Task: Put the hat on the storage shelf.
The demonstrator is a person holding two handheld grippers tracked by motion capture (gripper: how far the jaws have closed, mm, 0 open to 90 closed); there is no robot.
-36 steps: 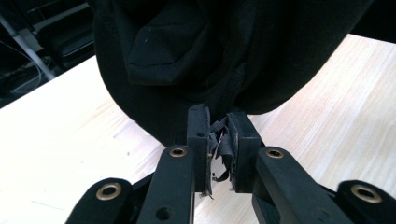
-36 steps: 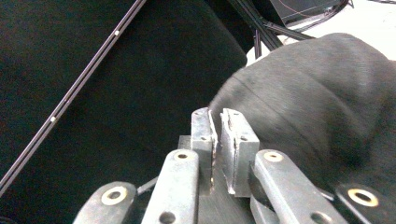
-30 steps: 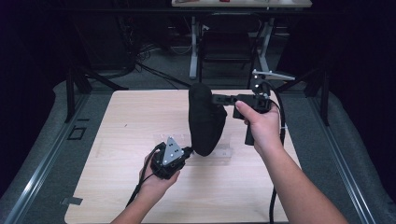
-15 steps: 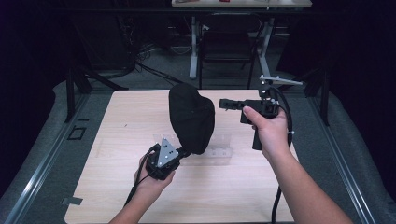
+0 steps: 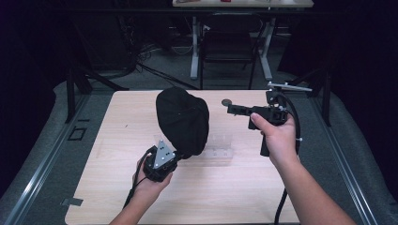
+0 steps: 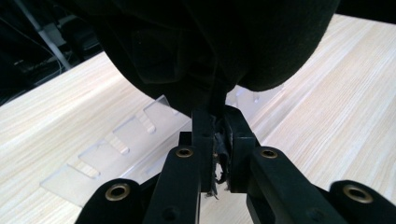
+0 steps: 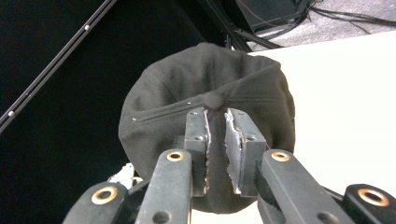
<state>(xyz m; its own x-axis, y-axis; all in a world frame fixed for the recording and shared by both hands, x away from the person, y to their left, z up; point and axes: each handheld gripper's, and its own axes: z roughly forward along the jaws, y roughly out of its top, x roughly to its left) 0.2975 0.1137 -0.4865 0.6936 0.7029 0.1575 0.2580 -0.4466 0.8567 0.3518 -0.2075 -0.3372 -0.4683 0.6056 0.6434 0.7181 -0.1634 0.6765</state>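
Observation:
A black cap [image 5: 183, 119] stands upright above the table's middle, held from below by its edge. My left gripper [image 5: 179, 154] is shut on that fabric edge; in the left gripper view the cloth is pinched between the jaws at my left gripper [image 6: 217, 140], and the cap [image 6: 210, 42] bulges overhead. My right gripper [image 5: 230, 108] hovers to the right of the cap, a short gap away, pointing at it. In the right gripper view my right gripper [image 7: 215, 122] has a narrow empty gap between its pads, with the cap's crown [image 7: 205, 88] and top button just beyond.
A clear plastic slotted rack [image 5: 218, 145] lies flat on the wooden table [image 5: 281, 197] beneath the cap, and appears as the rack [image 6: 116, 140] in the left gripper view. A small dark round object [image 5: 226, 101] lies near the far edge. Chair and table legs stand beyond.
The right gripper let go of the cap and drew back to the right. The left gripper swung the cap leftward and more upright.

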